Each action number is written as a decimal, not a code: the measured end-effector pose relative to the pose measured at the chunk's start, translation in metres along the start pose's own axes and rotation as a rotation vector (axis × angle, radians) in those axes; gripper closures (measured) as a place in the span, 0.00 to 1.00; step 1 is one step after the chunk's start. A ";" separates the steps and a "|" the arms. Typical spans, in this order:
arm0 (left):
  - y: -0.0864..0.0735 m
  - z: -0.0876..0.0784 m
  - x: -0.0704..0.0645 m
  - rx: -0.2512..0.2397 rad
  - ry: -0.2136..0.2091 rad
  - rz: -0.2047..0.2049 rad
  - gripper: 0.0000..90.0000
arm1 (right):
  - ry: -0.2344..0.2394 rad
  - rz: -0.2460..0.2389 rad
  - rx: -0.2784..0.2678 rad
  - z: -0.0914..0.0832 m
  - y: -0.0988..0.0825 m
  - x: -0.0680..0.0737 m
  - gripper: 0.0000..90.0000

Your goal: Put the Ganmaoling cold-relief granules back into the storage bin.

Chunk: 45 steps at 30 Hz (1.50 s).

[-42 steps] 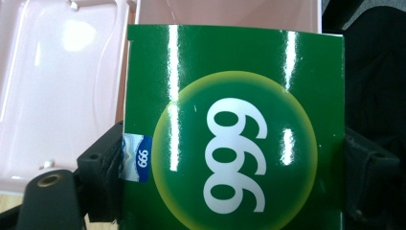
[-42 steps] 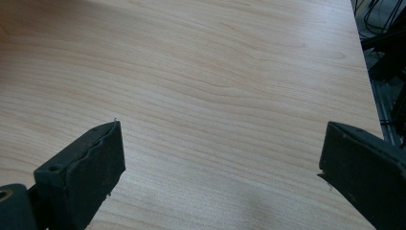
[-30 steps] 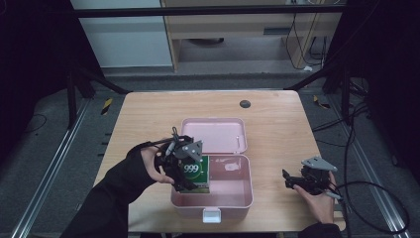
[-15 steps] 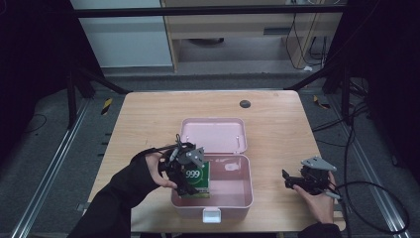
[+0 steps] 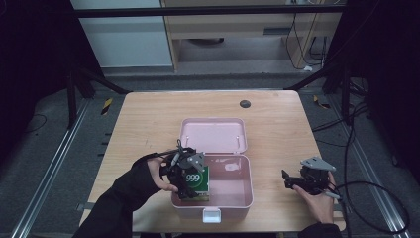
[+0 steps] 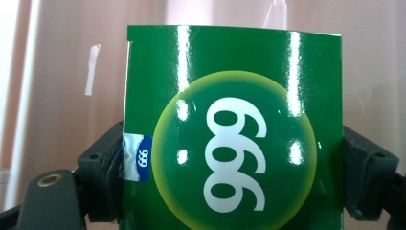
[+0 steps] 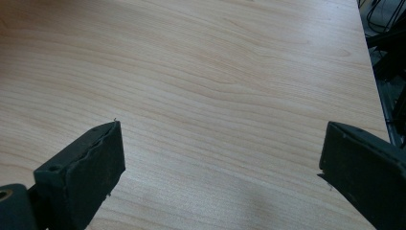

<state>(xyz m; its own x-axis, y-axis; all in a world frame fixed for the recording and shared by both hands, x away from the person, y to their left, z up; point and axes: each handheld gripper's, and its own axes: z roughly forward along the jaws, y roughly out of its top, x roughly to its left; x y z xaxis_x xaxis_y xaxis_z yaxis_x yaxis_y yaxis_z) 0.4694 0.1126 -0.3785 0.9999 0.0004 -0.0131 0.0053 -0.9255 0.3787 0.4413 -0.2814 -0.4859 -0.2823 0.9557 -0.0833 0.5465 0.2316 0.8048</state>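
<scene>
Having sunk since a moment ago, my left claw [image 5: 190,181] is clamping the green 999 box [image 6: 233,129] inside the open pink case [image 5: 233,198], while my right claw [image 7: 220,158] is resting apart above the table [image 5: 148,124].

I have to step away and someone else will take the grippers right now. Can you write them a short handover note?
Left gripper: shut on the green box marked 999, jaws pressing its two sides, held low inside the left part of the pink case.
Right gripper: open, holding nothing, resting over bare table to the right of the case.
Case: open, lid laid back toward the far side, latch at the near edge.
Done: box picked up and brought into the case.
Left: probably set the box on the case floor, release, withdraw; closing the lid may follow.
</scene>
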 end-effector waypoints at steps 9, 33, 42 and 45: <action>-0.004 0.009 0.000 0.022 0.018 0.003 0.16 | 0.002 -0.008 0.001 0.001 0.000 0.000 0.02; -0.007 0.018 0.000 0.035 0.022 0.001 0.15 | 0.010 -0.009 0.007 0.001 0.000 0.000 0.01; -0.008 0.011 0.001 0.000 0.031 -0.003 0.14 | 0.011 -0.009 0.008 0.001 0.000 0.000 0.01; -0.008 0.006 0.000 -0.019 0.031 -0.006 0.14 | 0.009 -0.010 0.008 0.001 0.001 0.000 0.01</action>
<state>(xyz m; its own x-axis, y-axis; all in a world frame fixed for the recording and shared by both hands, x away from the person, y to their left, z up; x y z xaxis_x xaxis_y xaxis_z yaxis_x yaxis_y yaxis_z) 0.4698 0.1174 -0.3874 0.9997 0.0178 0.0135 0.0110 -0.9181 0.3961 0.4419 -0.2810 -0.4859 -0.2949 0.9517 -0.0855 0.5503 0.2423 0.7990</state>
